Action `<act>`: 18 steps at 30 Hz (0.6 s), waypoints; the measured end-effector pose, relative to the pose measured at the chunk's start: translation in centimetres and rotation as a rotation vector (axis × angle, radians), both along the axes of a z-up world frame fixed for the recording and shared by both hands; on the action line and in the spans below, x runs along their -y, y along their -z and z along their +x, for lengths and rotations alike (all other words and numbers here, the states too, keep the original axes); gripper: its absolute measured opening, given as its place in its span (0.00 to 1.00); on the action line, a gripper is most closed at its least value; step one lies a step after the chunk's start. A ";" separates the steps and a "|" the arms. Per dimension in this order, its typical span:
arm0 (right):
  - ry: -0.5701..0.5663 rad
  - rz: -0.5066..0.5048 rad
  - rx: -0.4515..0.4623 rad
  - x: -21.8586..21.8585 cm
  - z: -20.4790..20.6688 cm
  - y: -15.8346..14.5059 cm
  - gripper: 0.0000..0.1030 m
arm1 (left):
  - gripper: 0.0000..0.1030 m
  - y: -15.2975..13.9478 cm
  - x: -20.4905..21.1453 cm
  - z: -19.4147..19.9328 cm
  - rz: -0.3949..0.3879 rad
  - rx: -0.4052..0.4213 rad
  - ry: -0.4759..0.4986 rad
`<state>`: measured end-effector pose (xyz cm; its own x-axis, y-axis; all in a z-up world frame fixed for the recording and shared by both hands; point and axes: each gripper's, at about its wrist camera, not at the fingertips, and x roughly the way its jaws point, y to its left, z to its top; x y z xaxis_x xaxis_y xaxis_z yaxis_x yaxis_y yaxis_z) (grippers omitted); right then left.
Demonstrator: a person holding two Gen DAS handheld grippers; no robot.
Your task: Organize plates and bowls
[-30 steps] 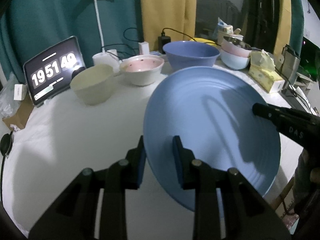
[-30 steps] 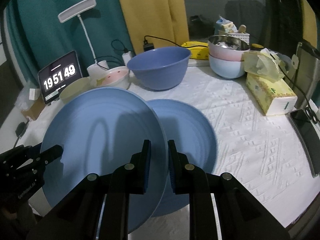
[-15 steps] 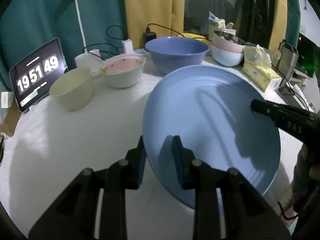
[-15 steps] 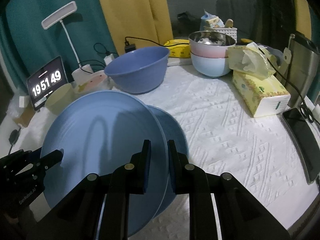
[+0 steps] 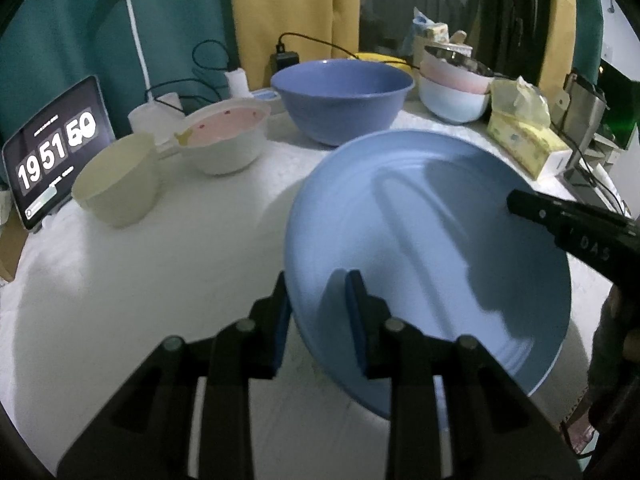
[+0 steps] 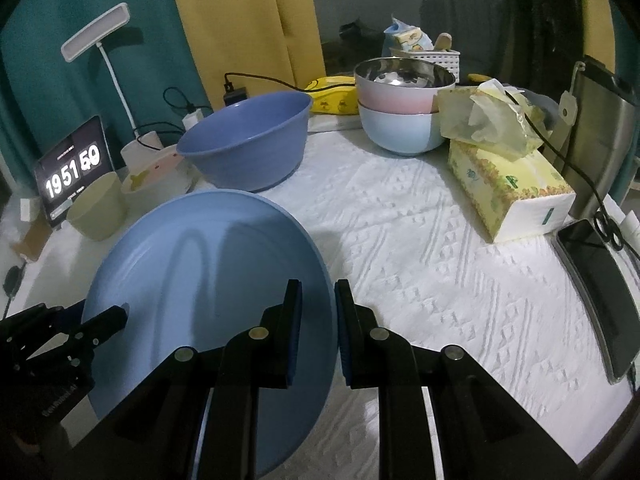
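The round white textured tablecloth (image 6: 420,248) is carrying bowls, a tissue box and a clock tablet before teal and yellow curtains. The large light-blue round plastic plate (image 5: 420,240) is hanging tilted just above it, the left gripper (image 5: 316,320) and right gripper (image 6: 316,320) each clenching on opposite rims. Judgement: both should be lowering evenly, levelling the plate before letting go, staying clear of the deep blue plastic bowl (image 6: 248,148).

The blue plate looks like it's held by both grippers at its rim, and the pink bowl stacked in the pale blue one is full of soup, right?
Not quite. The blue plate is held at its rim by the left gripper and right gripper, but the pink bowl stacked in the pale blue bowl shows only a bare shiny metal inside, no soup. The right wrist view shows it.
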<state>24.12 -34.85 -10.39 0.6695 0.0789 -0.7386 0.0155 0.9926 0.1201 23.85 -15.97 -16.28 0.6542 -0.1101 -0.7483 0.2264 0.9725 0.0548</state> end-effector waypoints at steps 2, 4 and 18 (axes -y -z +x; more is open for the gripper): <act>0.001 -0.011 -0.001 0.0 0.2 0.2 0.18 | 0.29 0.4 0.3 0.2 0.019 -0.007 -0.002; 0.004 -0.014 -0.006 -0.1 0.2 0.4 0.18 | 0.29 0.8 0.5 0.4 0.044 -0.009 -0.007; 0.033 0.009 -0.029 0.6 -0.2 0.7 0.29 | 0.45 0.7 -1.5 0.8 0.005 -0.026 -0.066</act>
